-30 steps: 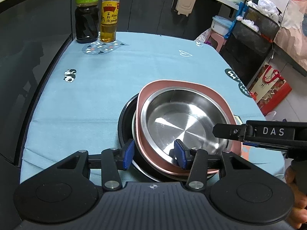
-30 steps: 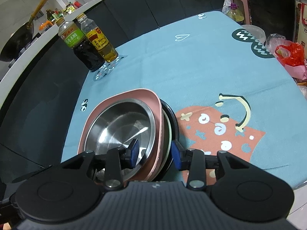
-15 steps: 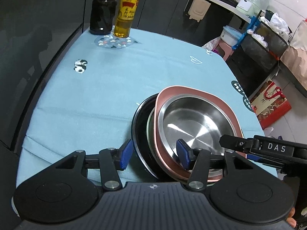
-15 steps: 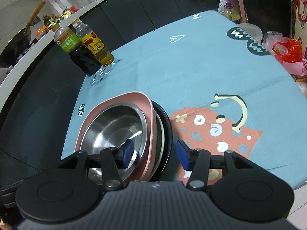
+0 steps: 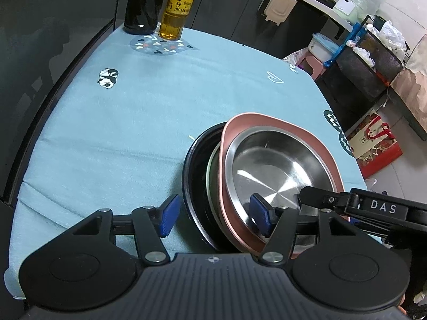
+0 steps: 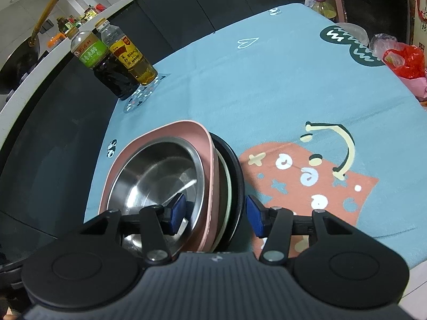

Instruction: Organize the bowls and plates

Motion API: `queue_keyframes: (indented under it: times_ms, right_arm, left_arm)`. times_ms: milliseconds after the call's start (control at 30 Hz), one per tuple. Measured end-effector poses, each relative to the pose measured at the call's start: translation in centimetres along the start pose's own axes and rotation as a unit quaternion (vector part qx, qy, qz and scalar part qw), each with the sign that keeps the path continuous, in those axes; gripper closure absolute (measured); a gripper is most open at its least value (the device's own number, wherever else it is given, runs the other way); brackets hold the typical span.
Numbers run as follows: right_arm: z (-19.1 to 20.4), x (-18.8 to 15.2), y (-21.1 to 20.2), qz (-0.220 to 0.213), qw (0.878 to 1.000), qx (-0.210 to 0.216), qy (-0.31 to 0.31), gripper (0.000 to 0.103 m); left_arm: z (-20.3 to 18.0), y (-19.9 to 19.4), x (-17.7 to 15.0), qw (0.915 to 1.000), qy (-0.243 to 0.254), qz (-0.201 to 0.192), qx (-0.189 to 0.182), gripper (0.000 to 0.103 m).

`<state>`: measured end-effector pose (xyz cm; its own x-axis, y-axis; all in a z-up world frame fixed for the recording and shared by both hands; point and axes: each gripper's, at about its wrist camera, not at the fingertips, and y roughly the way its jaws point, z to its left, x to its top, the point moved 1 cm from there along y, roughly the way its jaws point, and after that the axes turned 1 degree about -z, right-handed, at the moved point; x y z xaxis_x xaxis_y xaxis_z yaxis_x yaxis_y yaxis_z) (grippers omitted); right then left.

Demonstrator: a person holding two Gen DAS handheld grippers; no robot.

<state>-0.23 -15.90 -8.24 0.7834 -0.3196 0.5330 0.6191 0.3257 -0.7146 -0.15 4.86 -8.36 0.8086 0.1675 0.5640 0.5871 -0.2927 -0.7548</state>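
Observation:
A stack of dishes stands on the blue tablecloth point(image 5: 138, 122): a steel bowl point(image 5: 277, 165) in a pink square plate point(image 5: 267, 122), over a pale green plate point(image 5: 210, 168) and a black plate point(image 5: 192, 165). My left gripper point(image 5: 213, 216) is open, its jaws straddling the stack's near left rim without closing on it. My right gripper point(image 6: 216, 210) is open too, straddling the stack's right rim; the stack shows there as steel bowl point(image 6: 160, 170), pink plate point(image 6: 186, 130) and black plate point(image 6: 234, 165). The right gripper's finger point(image 5: 325, 200) reaches over the bowl in the left wrist view.
A dark vinegar bottle point(image 5: 144, 8) and an oil bottle point(image 5: 178, 13) stand at the table's far left corner; they also show in the right wrist view as the vinegar bottle point(image 6: 104, 66) and the oil bottle point(image 6: 130, 58). A red bag point(image 6: 405, 61) sits off the right edge.
Both grippers have opened wider and drawn back slightly. The left gripper has shifted left, so its left jaw now stands outside the black plate. The stack has not moved.

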Motion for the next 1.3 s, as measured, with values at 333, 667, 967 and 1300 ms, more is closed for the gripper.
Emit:
queue_keyframes:
  times_ms: [333, 667, 967, 1300]
  right_arm:
    - [0.3, 0.1, 0.3, -0.008, 1.000, -0.001, -0.016, 0.053]
    - [1.2, 0.3, -0.1, -0.032, 0.999, -0.019, -0.034, 0.053]
    - [1.8, 1.8, -0.1, -0.043, 0.998, -0.014, -0.038, 0.053]
    - [2.4, 3.5, 0.9, -0.036, 0.998, -0.009, -0.041, 0.053]
  left_arm:
    - [0.5, 0.9, 0.1, 0.9994, -0.014, -0.004, -0.031, 0.046]
    - [-1.3, -0.1, 0.6, 0.9989, 0.022, -0.035, -0.021, 0.049]
    - [-1.2, 0.2, 2.1, 0.9985, 0.019, -0.046, -0.021, 0.049]
    - [-0.8, 0.9, 4.0, 0.9982, 0.021, -0.054, -0.016, 0.049]
